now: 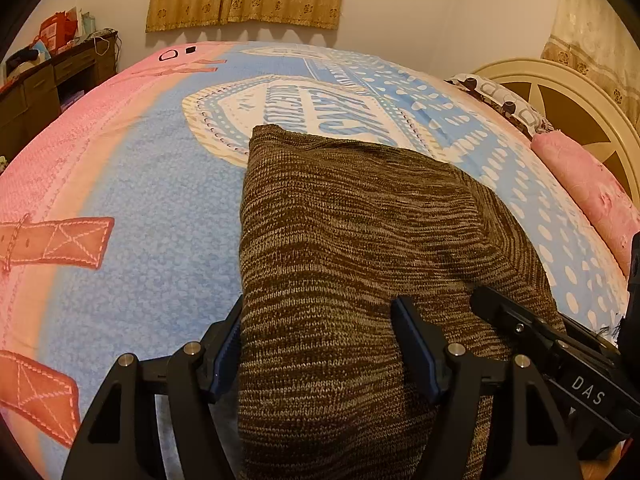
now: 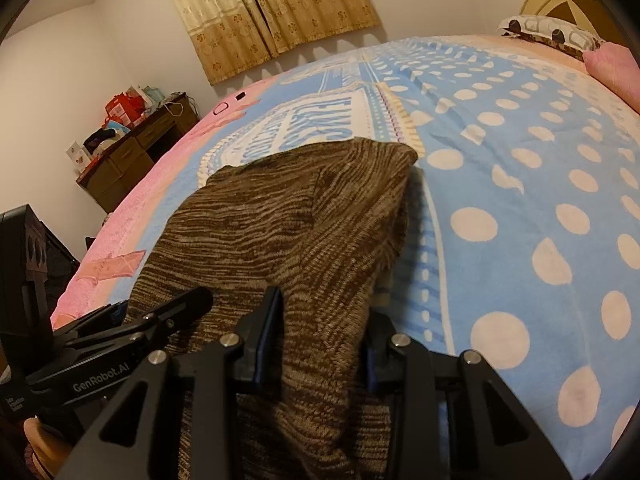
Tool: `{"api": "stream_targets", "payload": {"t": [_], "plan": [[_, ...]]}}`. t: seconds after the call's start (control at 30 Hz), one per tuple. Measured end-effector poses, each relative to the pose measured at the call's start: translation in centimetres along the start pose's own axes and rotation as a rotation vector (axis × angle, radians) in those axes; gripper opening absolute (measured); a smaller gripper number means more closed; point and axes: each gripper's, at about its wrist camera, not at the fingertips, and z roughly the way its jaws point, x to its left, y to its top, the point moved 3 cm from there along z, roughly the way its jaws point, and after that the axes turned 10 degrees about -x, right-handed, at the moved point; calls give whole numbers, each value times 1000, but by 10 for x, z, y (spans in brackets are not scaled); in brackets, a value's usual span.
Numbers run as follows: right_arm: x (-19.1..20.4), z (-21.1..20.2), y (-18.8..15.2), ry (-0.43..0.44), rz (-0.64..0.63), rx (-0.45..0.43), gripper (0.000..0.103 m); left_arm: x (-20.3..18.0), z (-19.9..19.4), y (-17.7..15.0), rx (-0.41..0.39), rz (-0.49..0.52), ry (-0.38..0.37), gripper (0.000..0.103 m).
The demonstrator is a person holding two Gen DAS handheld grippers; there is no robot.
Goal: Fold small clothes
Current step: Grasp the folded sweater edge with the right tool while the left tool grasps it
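Note:
A brown marled knit garment lies on the blue and pink bed blanket, and its near end is lifted into both grippers. My left gripper is shut on a thick bunch of the knit that fills the gap between its fingers. Just to its right, the other gripper's finger rests on the same cloth. In the right wrist view, my right gripper is shut on a narrower fold of the garment. Cloth drapes over and partly hides its right finger. The left gripper's fingers show at the left.
The blanket spreads wide on all sides of the garment. A pink pillow and a patterned pillow lie by the cream headboard at the right. A dark wooden desk with clutter stands beyond the bed's far left side.

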Motion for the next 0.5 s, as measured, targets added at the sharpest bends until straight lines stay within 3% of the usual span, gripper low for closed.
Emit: {"api": "stream_targets", "payload": {"t": [0.2, 0.5], "plan": [[0, -2, -1, -12, -17, -11, 37, 0, 1, 1, -5, 5, 9, 70], [10, -6, -1, -48, -70, -42, 33, -3, 1, 2, -13, 17, 9, 62]]}}
